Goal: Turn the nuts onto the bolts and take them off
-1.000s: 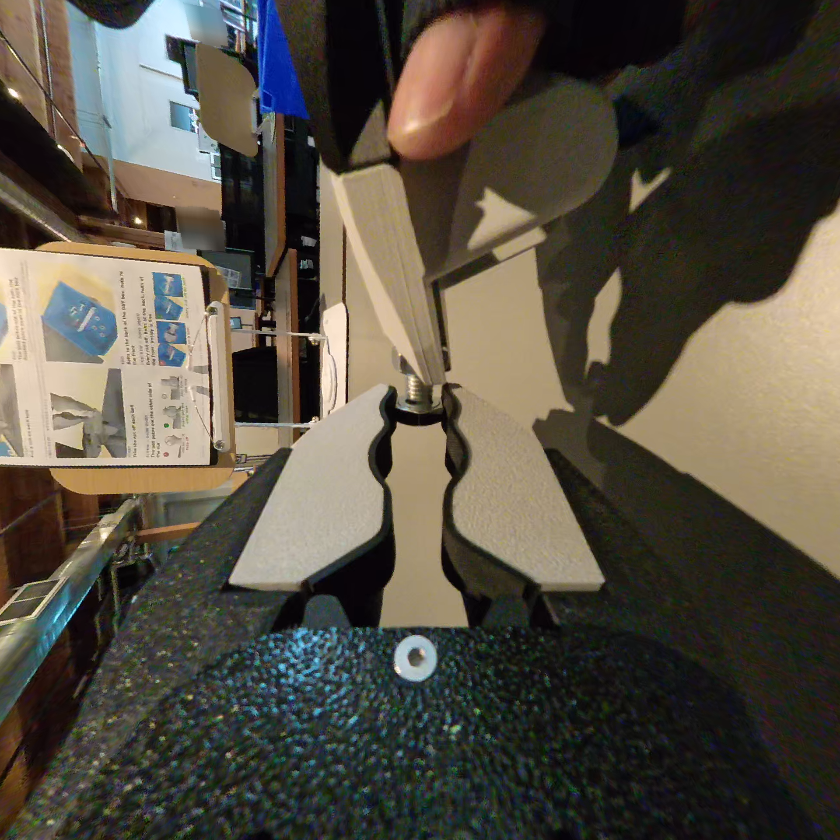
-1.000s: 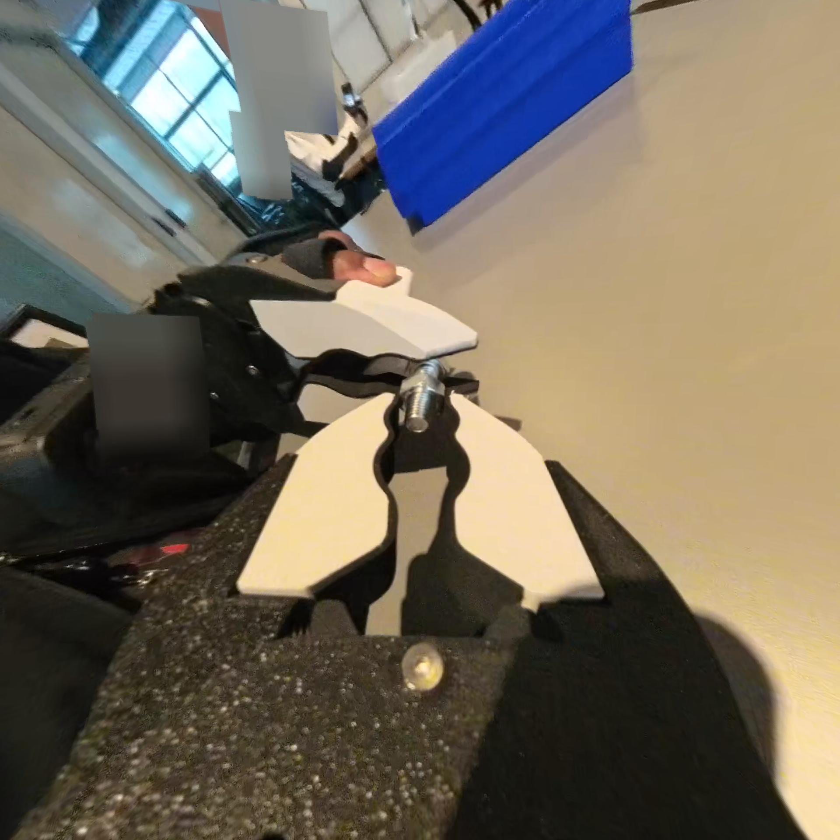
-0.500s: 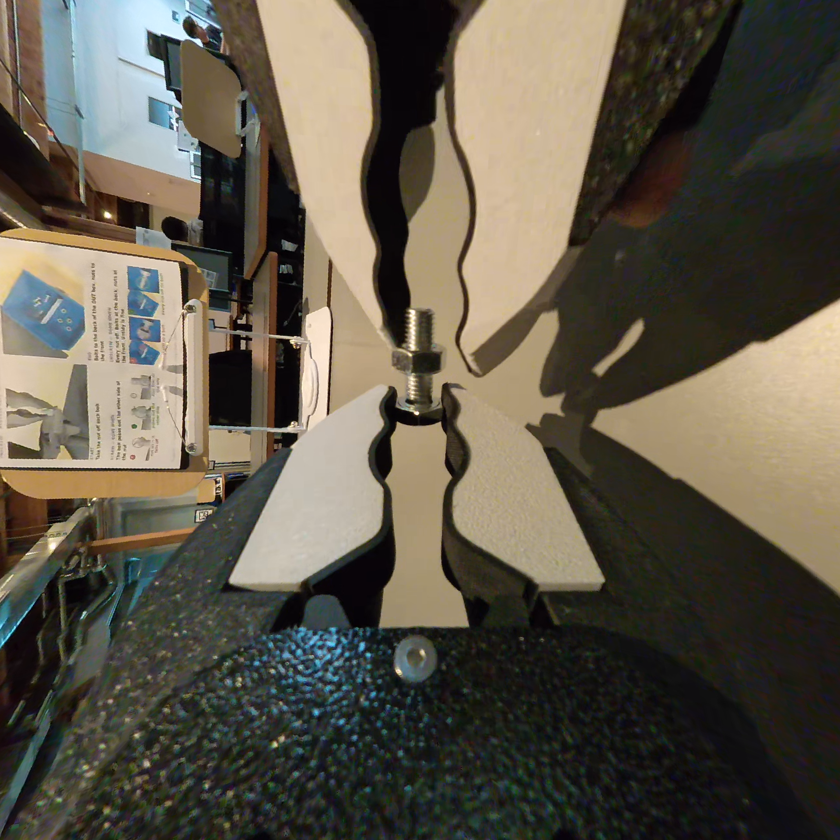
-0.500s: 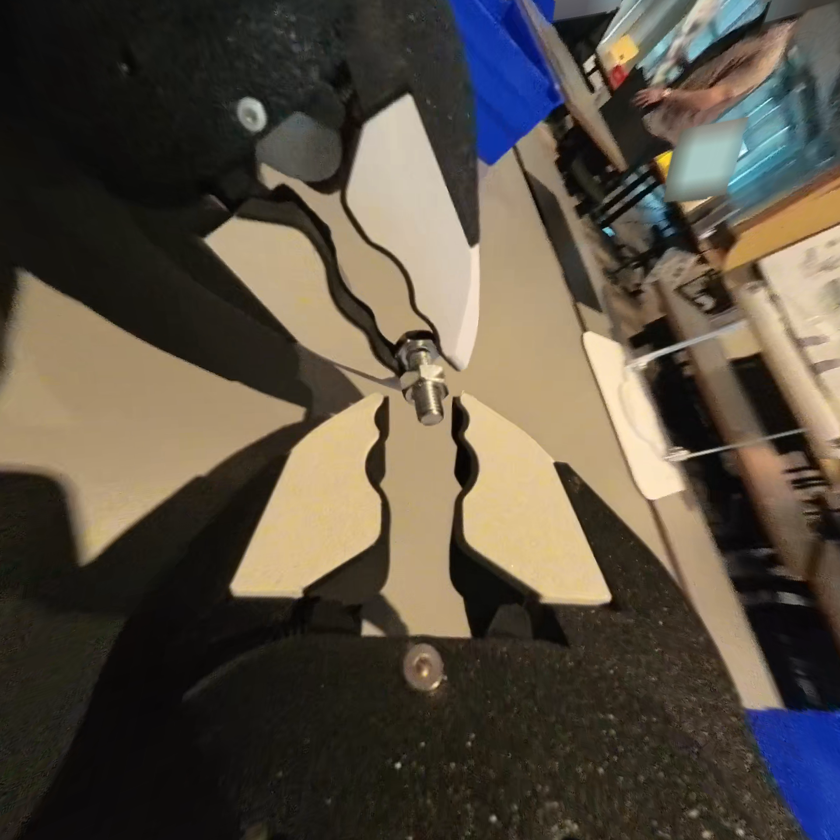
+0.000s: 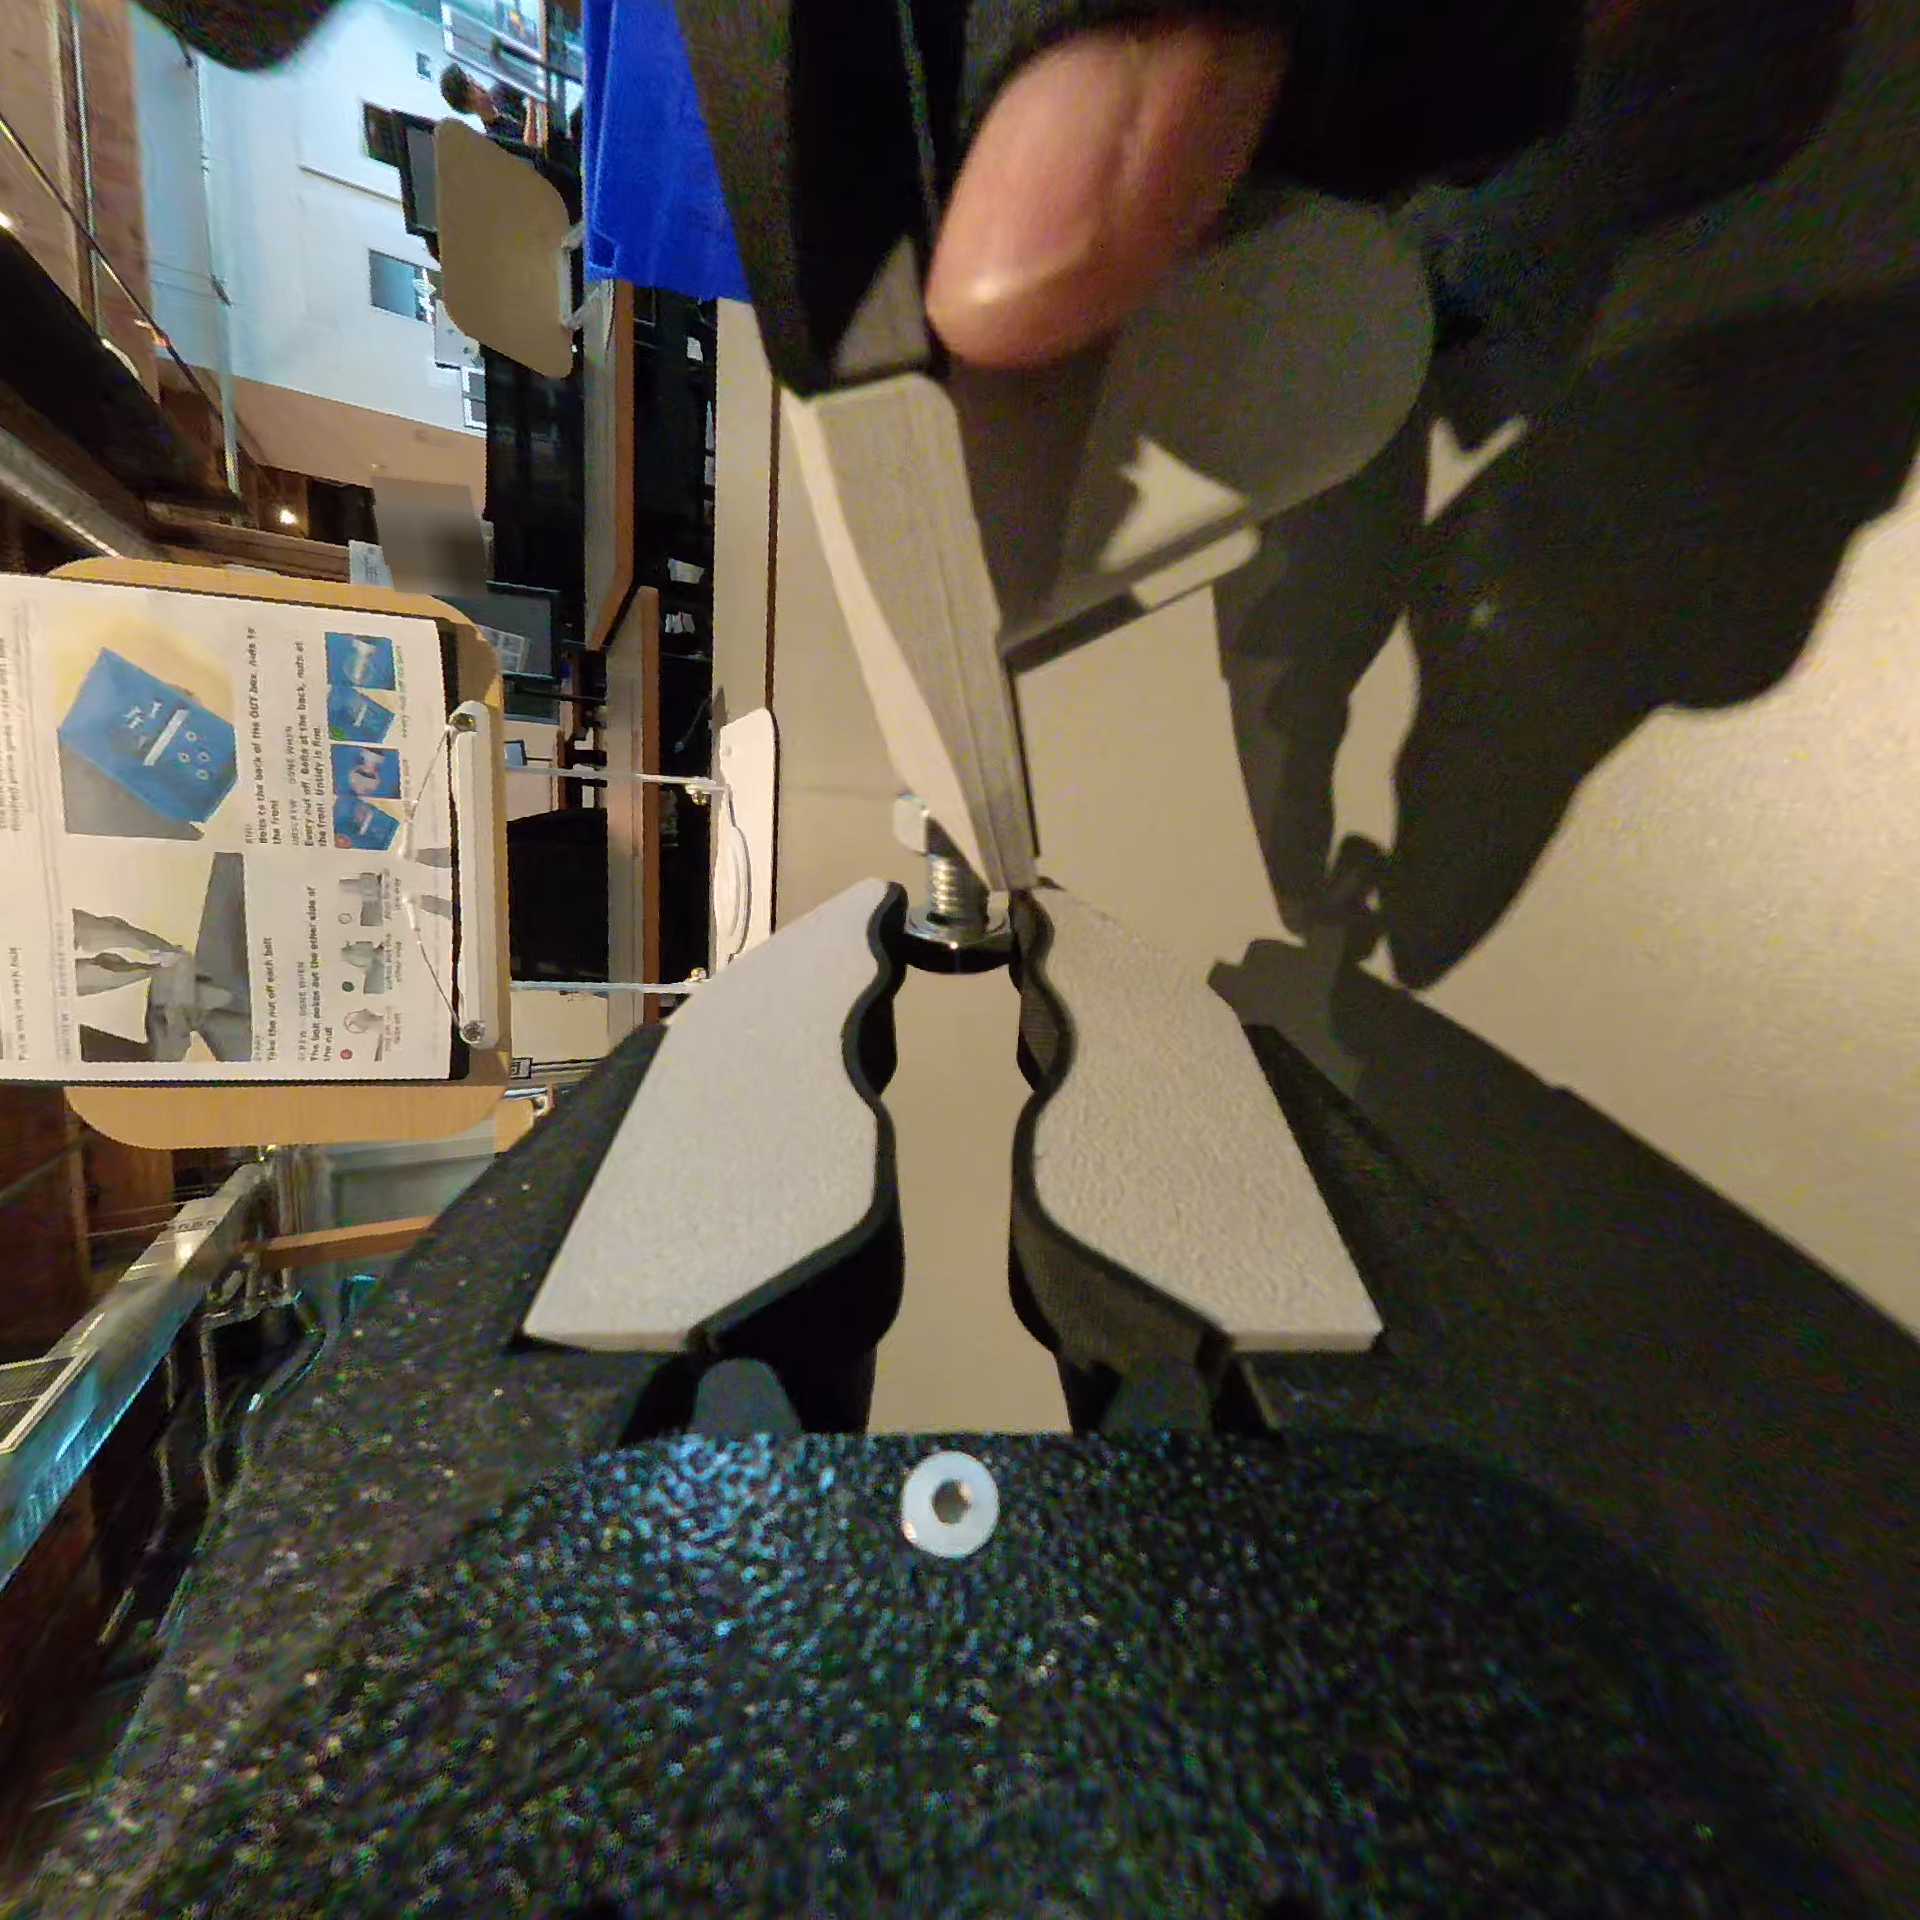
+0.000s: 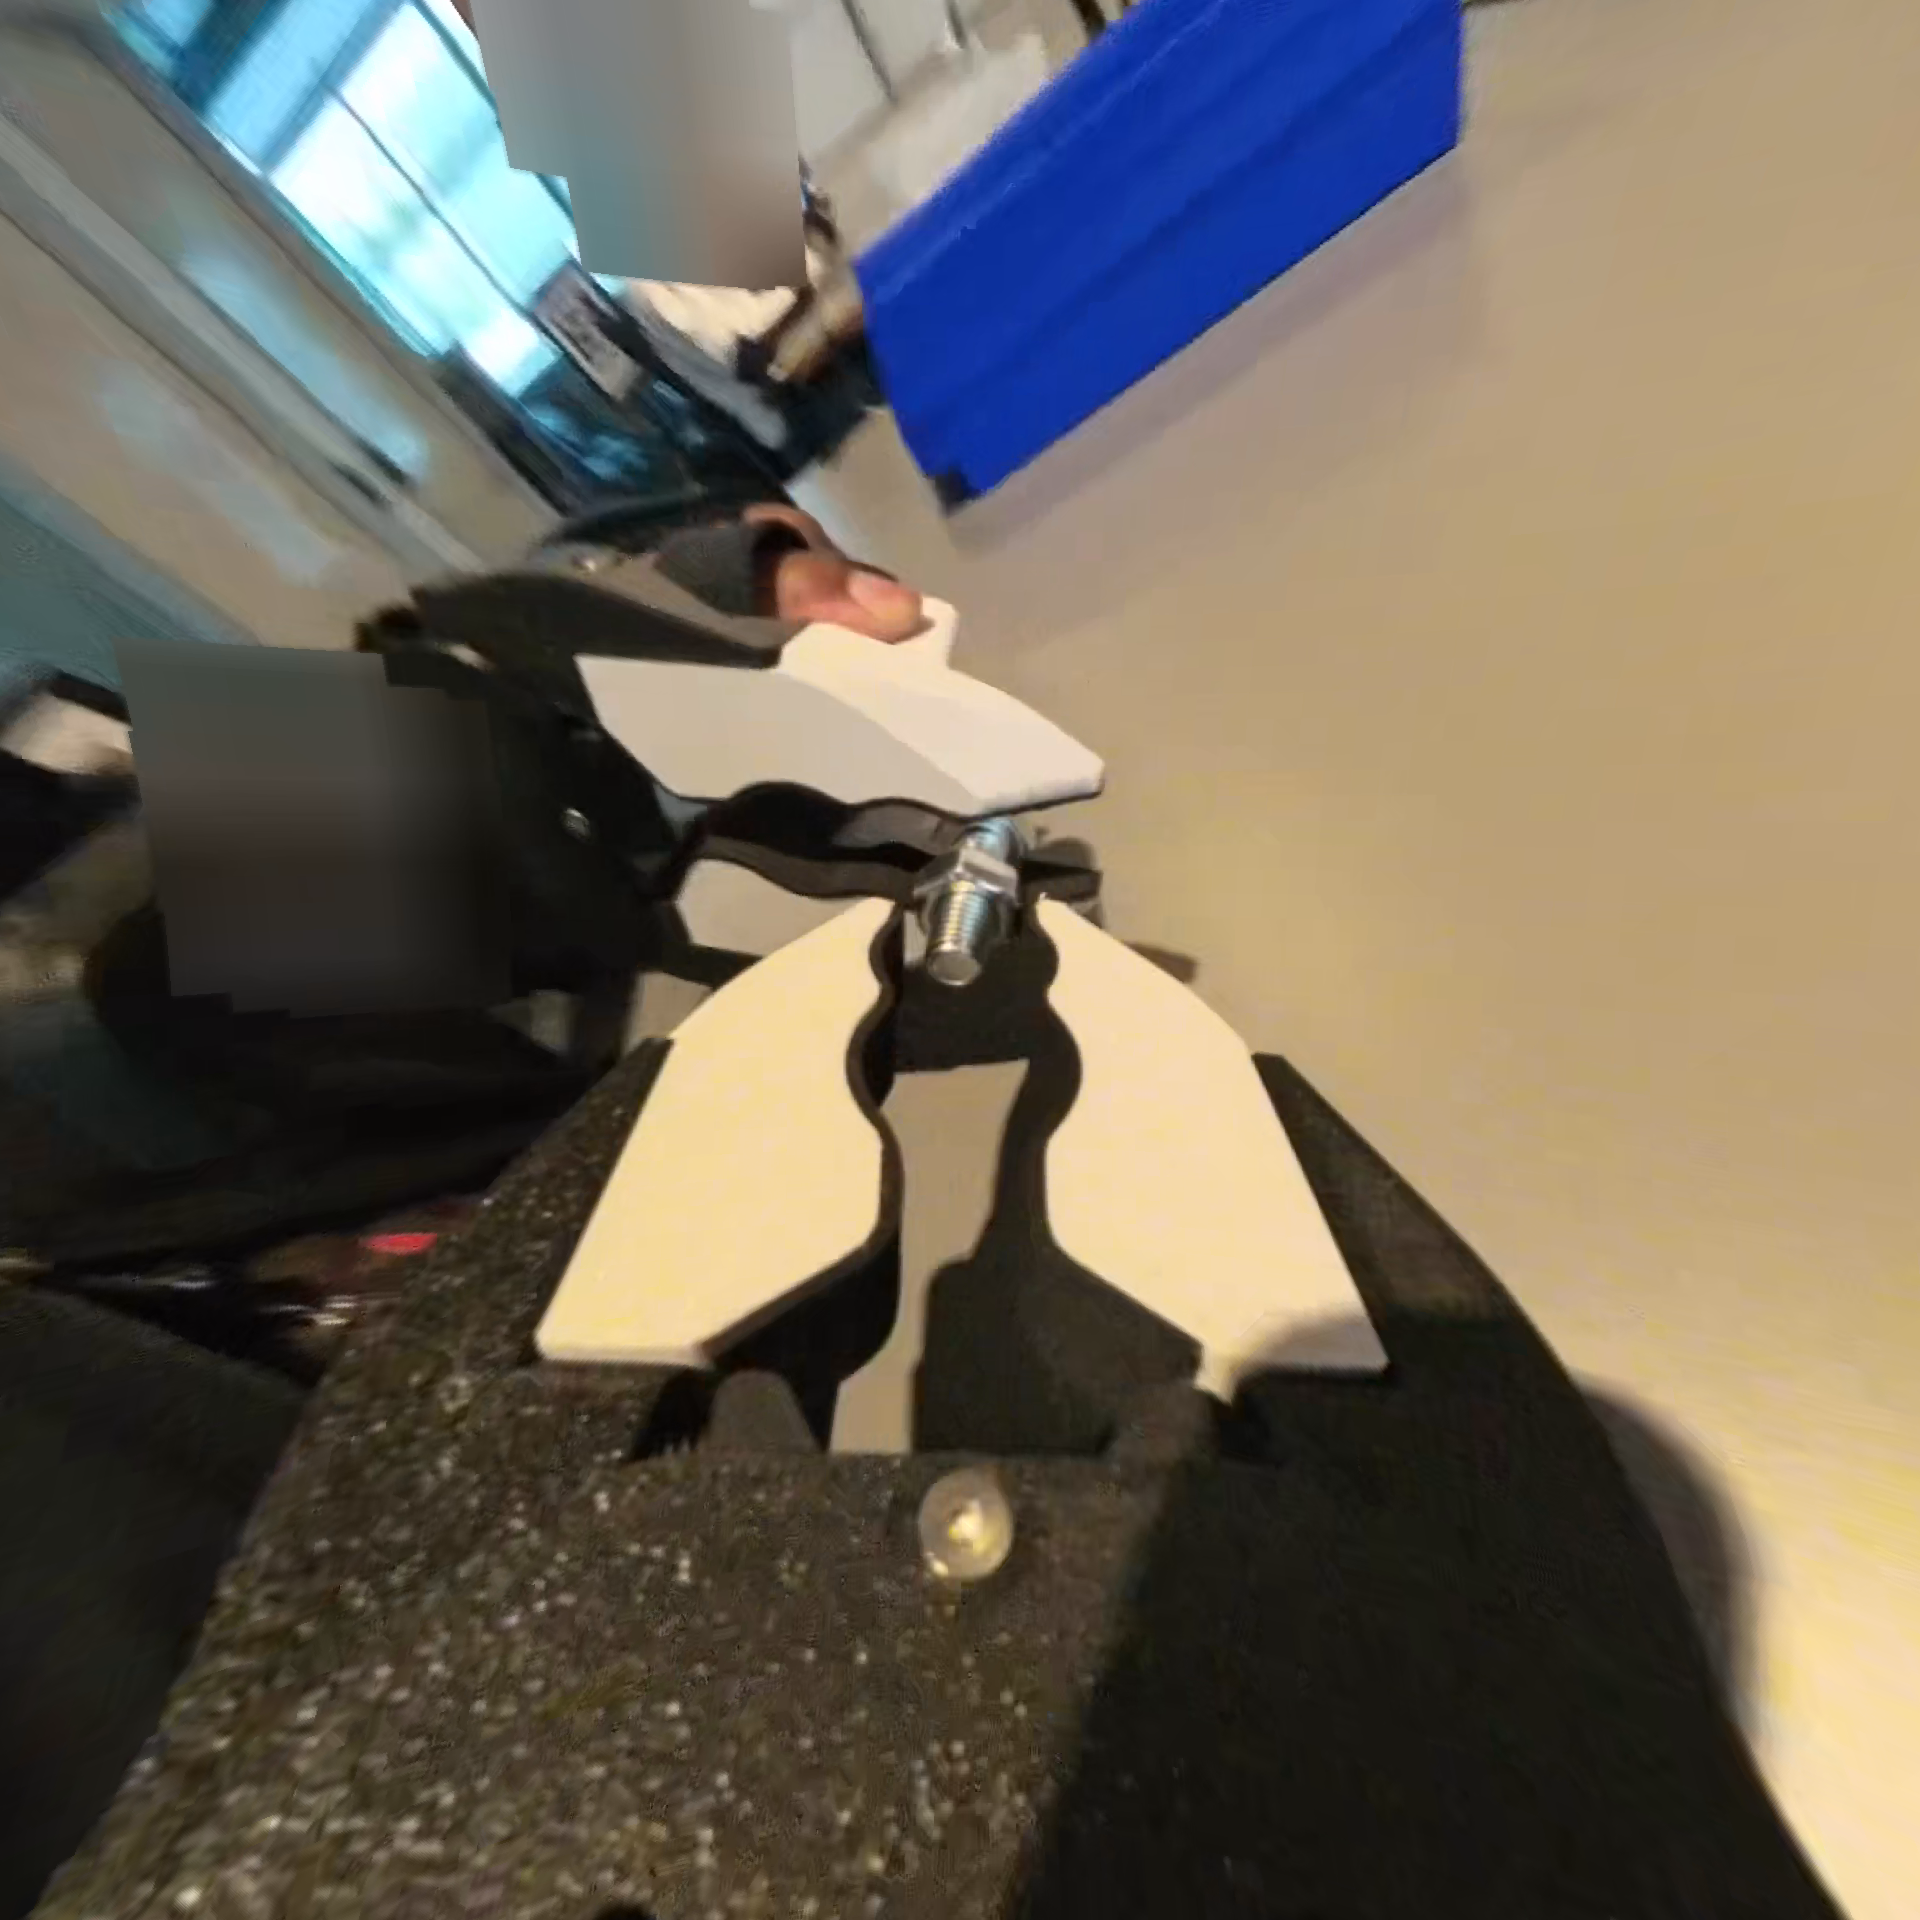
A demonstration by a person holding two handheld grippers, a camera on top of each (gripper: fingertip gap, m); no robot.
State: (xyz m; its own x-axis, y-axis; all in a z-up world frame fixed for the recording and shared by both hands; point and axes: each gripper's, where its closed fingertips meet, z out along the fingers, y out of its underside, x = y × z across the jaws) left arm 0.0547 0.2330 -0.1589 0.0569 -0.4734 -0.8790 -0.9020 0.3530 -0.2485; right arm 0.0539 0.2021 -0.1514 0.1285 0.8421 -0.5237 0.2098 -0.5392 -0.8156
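My left gripper point(image 5: 956, 920) is shut on the head of a steel bolt point(image 5: 948, 883) and holds it above the beige table point(image 5: 1558, 883). The bolt's threaded end point(image 6: 954, 951) points at my right gripper point(image 6: 966, 914), whose tips close on the hex nut point(image 6: 971, 878) on the thread. In the left wrist view the right gripper's finger point(image 5: 914, 623) is edge-on and covers most of the nut point(image 5: 910, 821). A thumb point(image 5: 1081, 187) rests on that gripper. In the right wrist view the left gripper's pad point(image 6: 831, 717) lies flat above the bolt.
A blue bin point(image 6: 1143, 229) stands on the table behind the grippers and also shows in the left wrist view point(image 5: 644, 156). A board with a printed instruction sheet point(image 5: 229, 831) stands on a white base point(image 5: 748, 831) at the table's far side.
The right gripper has rolled about a quarter turn around the bolt since half a second ago, back to its edge-on pose of a second ago. The left gripper and bolt stayed still.
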